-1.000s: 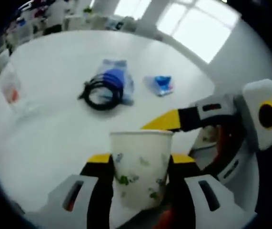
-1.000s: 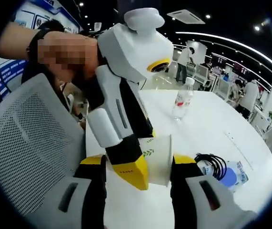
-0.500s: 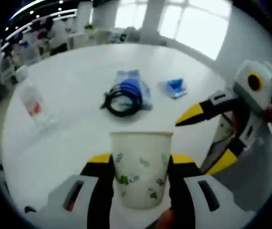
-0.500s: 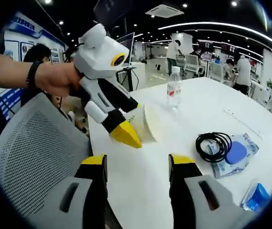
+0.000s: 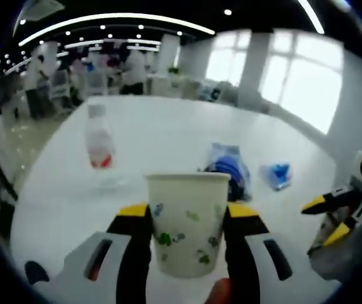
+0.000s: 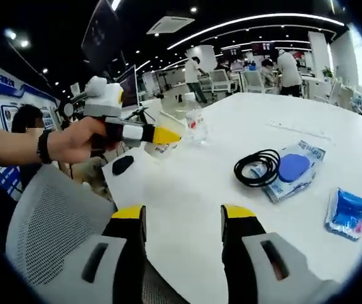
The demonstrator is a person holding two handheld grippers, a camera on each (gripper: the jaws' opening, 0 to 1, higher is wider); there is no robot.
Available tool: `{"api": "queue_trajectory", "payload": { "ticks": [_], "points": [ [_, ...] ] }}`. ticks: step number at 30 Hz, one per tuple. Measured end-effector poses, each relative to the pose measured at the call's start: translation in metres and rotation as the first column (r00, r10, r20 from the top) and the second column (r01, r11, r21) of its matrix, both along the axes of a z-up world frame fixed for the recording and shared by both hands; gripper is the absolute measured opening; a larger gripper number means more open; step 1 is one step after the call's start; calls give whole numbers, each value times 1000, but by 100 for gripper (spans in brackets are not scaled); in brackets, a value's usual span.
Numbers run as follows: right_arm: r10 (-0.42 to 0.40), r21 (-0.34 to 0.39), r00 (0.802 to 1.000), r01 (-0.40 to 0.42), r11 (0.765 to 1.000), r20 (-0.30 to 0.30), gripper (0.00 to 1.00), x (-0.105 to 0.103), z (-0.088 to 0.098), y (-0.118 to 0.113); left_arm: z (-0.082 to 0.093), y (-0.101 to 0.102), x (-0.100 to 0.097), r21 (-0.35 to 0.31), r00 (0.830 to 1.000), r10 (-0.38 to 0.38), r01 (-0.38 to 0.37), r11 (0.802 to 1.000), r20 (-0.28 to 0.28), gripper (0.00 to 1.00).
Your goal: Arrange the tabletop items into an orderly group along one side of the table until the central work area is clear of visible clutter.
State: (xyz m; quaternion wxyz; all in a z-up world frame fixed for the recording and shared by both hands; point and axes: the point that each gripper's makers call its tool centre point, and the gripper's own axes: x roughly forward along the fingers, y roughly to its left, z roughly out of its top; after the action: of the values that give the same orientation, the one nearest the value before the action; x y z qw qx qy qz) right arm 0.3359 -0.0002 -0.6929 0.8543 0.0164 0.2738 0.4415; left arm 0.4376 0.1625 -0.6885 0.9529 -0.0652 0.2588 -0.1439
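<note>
Paper cup (image 5: 187, 225) clamped upright between left gripper (image 5: 187, 218) jaws.
Right gripper (image 6: 182, 218) spread wide, empty; bottle (image 5: 98, 144) far left, cable (image 6: 257, 168) right.

A second ago the right gripper (image 6: 182, 221) stood close against the paper cup (image 5: 187, 221), its jaws on either side; now it has drawn well back and its jaws frame bare white table (image 6: 187, 183). In the right gripper view, the left gripper (image 6: 165, 135) carrying the cup has shrunk from frame centre to the upper left.
</note>
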Motion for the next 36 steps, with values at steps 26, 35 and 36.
{"api": "queue_trajectory", "payload": {
  "ticks": [26,35,36],
  "points": [
    [-64,-6,994,64,998,-92,48,-2,-8,-20,-30,-2,99,11,995,86,-86,996,44,42],
    [-76,-4,990,76,997,-120,48,-5,-11,-22,-48,-2,124,25,994,96,-98,995,58,42],
    [-75,-9,990,75,997,-121,48,-5,-12,-22,-50,-1,128,26,993,101,-103,994,61,42]
  ]
}}
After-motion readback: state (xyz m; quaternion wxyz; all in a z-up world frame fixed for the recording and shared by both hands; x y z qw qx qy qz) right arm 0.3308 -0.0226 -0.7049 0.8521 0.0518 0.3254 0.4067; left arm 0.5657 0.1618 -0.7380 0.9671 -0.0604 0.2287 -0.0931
